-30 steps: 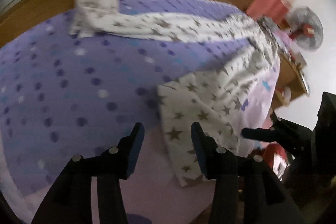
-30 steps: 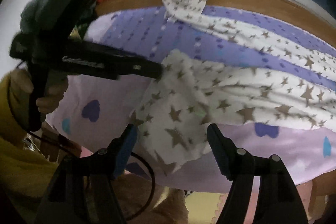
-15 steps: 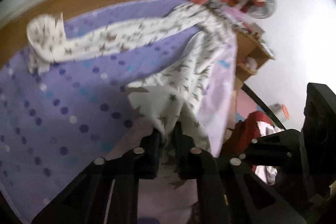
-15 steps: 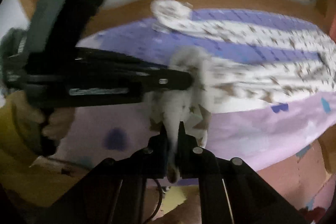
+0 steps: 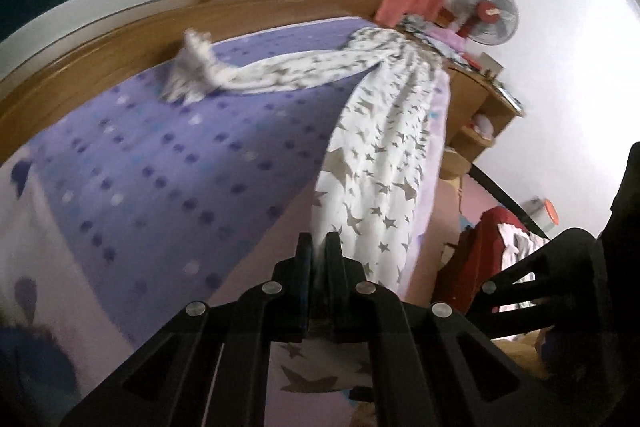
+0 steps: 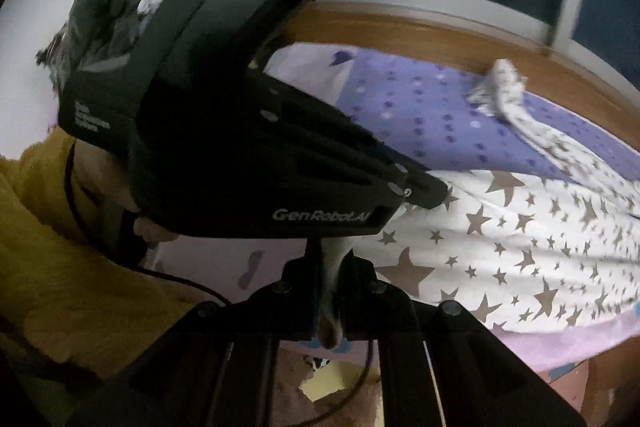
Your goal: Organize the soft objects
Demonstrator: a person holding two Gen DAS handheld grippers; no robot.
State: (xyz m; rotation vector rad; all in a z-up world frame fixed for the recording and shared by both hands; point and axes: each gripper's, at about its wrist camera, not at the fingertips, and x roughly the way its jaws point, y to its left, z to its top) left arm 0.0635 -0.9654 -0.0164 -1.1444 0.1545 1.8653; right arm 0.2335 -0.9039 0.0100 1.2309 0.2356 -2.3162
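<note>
Gripping the near edge of the star-print sheet (image 5: 372, 163), the left gripper (image 5: 318, 247) is clenched on a fold of it, and the right gripper (image 6: 330, 259) pinches the same edge just beside it, so both hands sit at one end. From them the sheet runs away lengthwise across the purple dotted bed (image 5: 160, 163) toward the fan (image 5: 486, 11), where it bunches. A second twisted strip doubles back toward the wooden bed frame (image 5: 120, 27). Any pull probably has to follow that long axis.
</note>
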